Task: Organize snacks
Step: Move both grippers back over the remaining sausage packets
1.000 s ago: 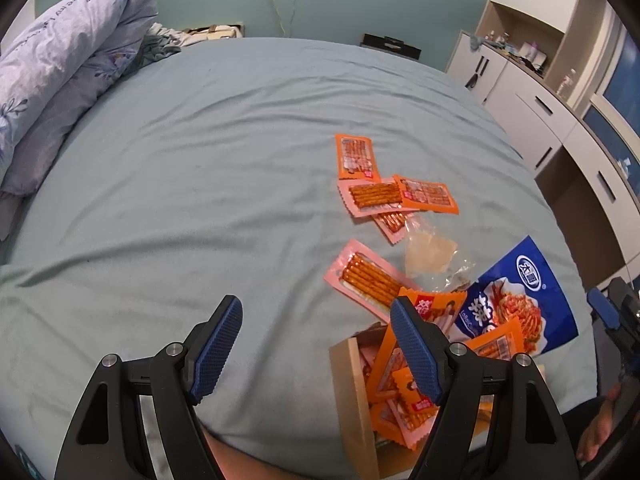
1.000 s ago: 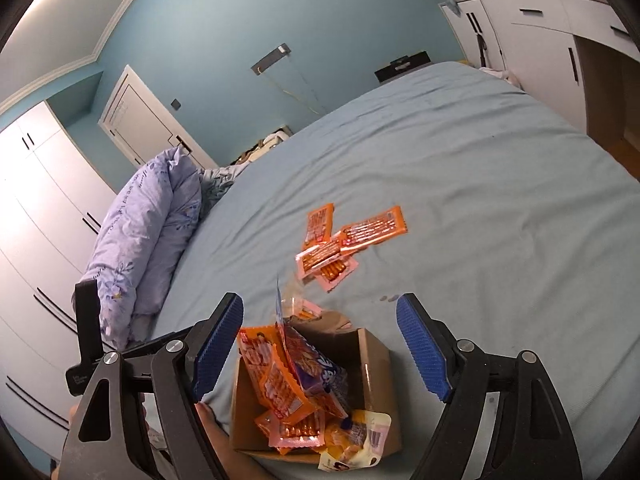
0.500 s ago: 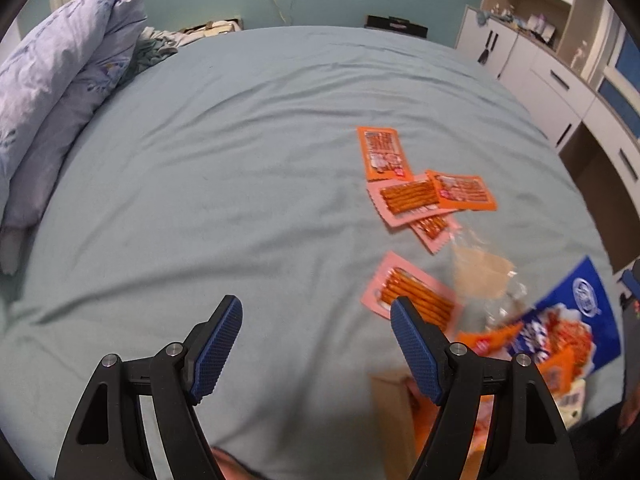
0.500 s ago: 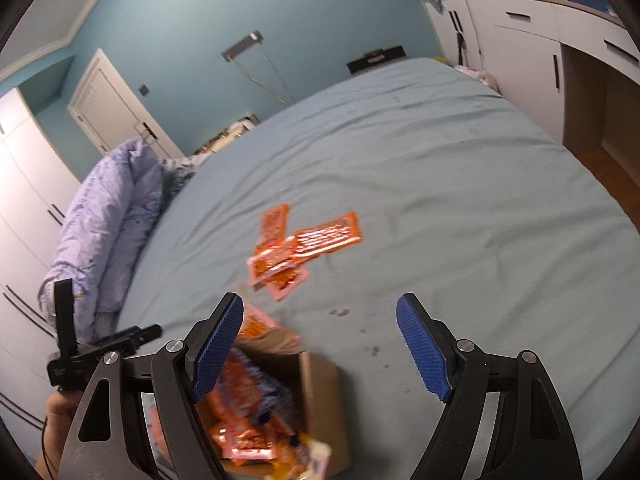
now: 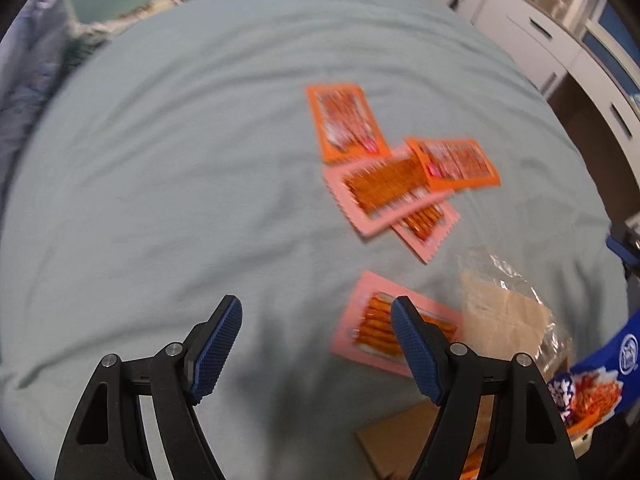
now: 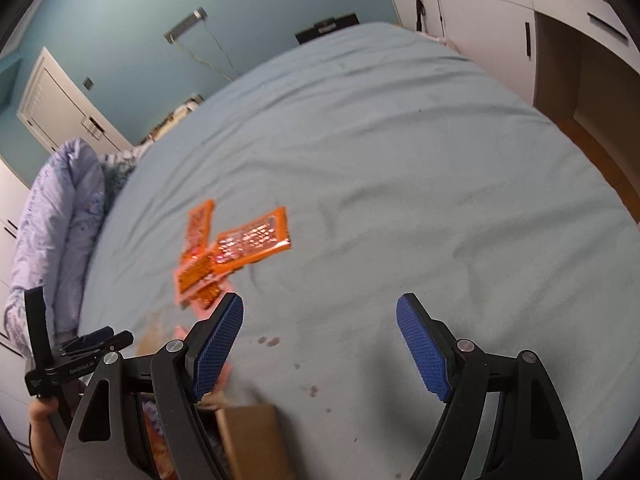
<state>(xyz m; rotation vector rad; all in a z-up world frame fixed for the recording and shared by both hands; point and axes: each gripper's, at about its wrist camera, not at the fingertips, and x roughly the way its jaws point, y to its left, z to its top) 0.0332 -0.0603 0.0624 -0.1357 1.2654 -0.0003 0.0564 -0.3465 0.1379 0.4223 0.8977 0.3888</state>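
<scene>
Several orange and pink snack packets lie on the light blue bed. A cluster of them (image 5: 400, 168) is ahead of my left gripper; it also shows in the right wrist view (image 6: 236, 248). A single pink packet (image 5: 380, 328) lies just behind my left gripper's right finger. A clear bag (image 5: 504, 312) and a blue snack bag (image 5: 600, 376) sit at the right. A brown cardboard box (image 5: 400, 440) with snacks is at the bottom; its corner shows in the right wrist view (image 6: 252, 432). My left gripper (image 5: 316, 340) is open and empty. My right gripper (image 6: 320, 344) is open and empty.
A folded lilac duvet (image 6: 52, 216) lies along the bed's left side. White cabinets (image 6: 520, 20) and wooden floor (image 6: 600, 152) lie past the bed's right edge. Small dark crumbs (image 6: 272, 340) dot the sheet. The left gripper's body (image 6: 72, 360) shows in the right wrist view.
Both grippers have moved forward over the bed, away from the box. The packet cluster is nearer and larger. The box has slid to the bottom edge of both views.
</scene>
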